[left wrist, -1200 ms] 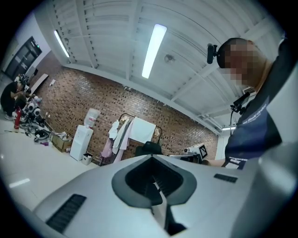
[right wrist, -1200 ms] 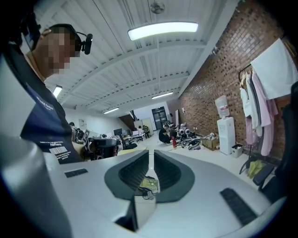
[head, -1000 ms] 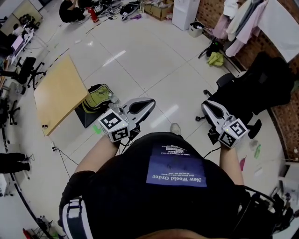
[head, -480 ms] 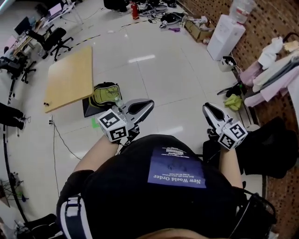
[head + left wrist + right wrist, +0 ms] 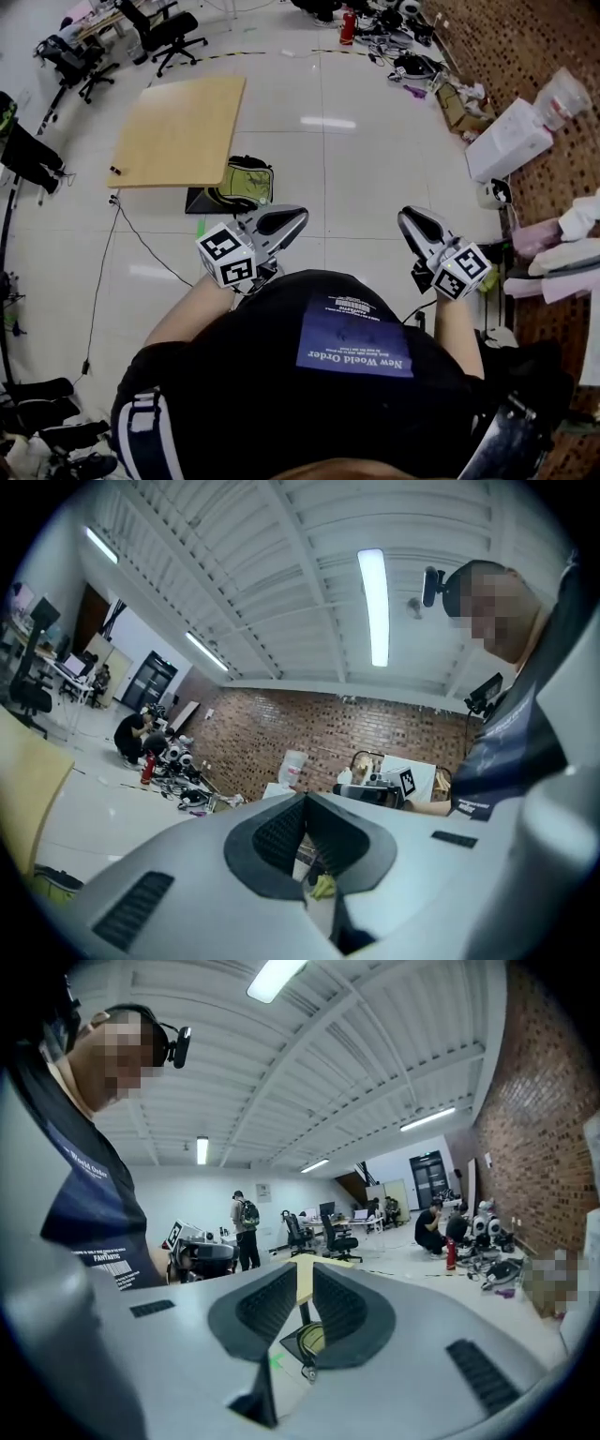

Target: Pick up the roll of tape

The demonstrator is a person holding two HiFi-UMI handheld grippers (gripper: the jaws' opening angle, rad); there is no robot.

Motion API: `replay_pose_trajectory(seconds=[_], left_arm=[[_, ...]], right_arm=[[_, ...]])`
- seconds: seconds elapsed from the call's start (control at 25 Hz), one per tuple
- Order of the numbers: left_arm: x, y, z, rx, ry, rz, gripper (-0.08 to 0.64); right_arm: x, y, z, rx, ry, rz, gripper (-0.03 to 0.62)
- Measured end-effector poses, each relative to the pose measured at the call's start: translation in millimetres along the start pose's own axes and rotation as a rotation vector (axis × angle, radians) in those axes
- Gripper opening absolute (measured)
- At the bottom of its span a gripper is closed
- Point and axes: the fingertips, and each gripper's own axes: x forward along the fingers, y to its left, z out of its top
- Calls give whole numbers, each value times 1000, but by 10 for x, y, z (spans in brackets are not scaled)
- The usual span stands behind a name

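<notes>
Apparently unstarted: left gripper point(image 5: 300, 215) clenched shut and empty, right gripper point(image 5: 406, 218) slightly parted, empty; no roll of tape visible, pickup wholly ahead.

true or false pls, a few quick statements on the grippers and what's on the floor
1. The left gripper has its jaws together with nothing in them. True.
2. The right gripper is clamped on a roll of tape. False: its jaws stand apart and nothing is between them.
3. A yellow-green backpack lies on the floor beside the wooden table. True.
4. Both grippers rest on the wooden table. False: they are held in the air in front of the person, apart from the table.
</notes>
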Motion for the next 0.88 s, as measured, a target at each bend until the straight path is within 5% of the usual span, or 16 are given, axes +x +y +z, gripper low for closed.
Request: replay_pose_trajectory(seconds=[0.44, 0.88], left_arm=[[-891, 1900, 889, 26, -46, 128, 6], [-1800, 3023, 1142, -19, -143, 466, 6]], right_arm=[[2494, 5, 514, -13, 12, 172, 26], [4535, 45, 643, -24, 85, 510, 26]])
